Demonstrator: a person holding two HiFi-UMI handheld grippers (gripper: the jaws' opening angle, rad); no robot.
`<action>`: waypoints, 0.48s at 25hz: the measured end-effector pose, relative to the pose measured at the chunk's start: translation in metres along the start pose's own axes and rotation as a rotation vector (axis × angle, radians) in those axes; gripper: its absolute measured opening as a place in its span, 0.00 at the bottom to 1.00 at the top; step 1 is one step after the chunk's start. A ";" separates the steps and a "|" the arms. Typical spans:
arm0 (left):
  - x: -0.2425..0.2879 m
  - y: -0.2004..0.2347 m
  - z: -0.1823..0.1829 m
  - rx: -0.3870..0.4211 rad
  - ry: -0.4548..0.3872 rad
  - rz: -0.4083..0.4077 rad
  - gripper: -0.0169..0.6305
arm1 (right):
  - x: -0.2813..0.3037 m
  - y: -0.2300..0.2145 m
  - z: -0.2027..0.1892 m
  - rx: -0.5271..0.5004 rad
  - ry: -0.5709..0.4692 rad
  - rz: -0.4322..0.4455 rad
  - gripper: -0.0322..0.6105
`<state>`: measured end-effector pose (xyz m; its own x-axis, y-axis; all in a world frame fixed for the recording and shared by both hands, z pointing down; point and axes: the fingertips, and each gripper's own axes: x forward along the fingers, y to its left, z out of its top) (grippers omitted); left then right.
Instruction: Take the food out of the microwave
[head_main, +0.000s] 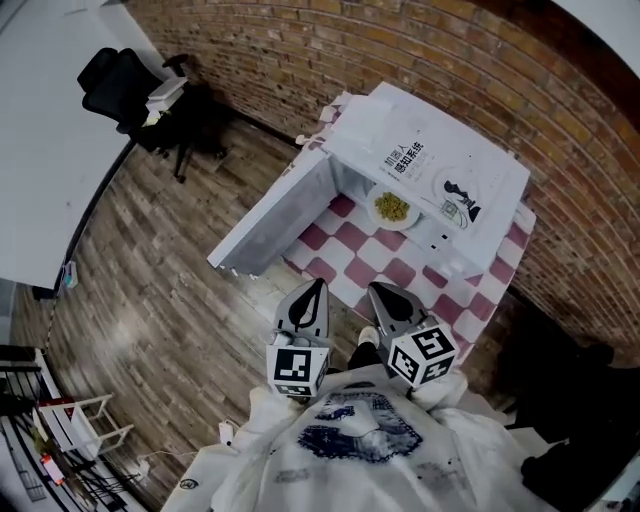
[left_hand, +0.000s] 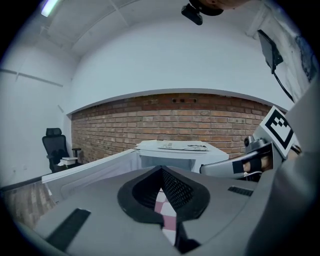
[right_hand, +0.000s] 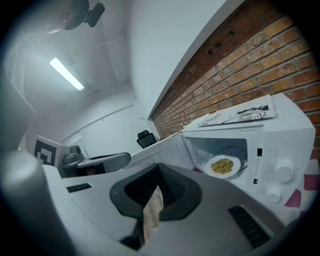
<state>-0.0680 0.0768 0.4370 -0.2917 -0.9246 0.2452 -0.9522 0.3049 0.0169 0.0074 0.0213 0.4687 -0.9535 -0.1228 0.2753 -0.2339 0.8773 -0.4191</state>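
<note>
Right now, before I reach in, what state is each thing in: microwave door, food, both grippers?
microwave door: wide open
plate of food: sitting inside the microwave, not yet taken out
left gripper: shut, empty, short of the microwave
right gripper: shut, empty, short of the microwave

Office-like room, brick wall (head_main: 300, 50), wooden floor (head_main: 150, 270), black office chair (head_main: 122, 82), white desk (head_main: 45, 140)

Head view: steep down on microwave (head_main: 430, 170), near. Left gripper view: level, toward its open door (left_hand: 95, 167). Right gripper view: tilted, into its cavity. All share microwave.
</note>
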 end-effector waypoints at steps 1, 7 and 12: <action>0.007 -0.003 0.001 0.002 0.002 -0.016 0.04 | 0.001 -0.005 0.003 0.004 -0.006 -0.010 0.07; 0.041 -0.018 0.007 0.005 0.021 -0.099 0.04 | -0.001 -0.031 0.012 0.030 -0.027 -0.065 0.07; 0.062 -0.030 0.013 0.011 0.026 -0.166 0.04 | -0.005 -0.050 0.020 0.048 -0.053 -0.123 0.07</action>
<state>-0.0584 0.0075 0.4392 -0.1277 -0.9558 0.2647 -0.9882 0.1455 0.0486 0.0200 -0.0311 0.4709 -0.9254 -0.2534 0.2817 -0.3572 0.8313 -0.4258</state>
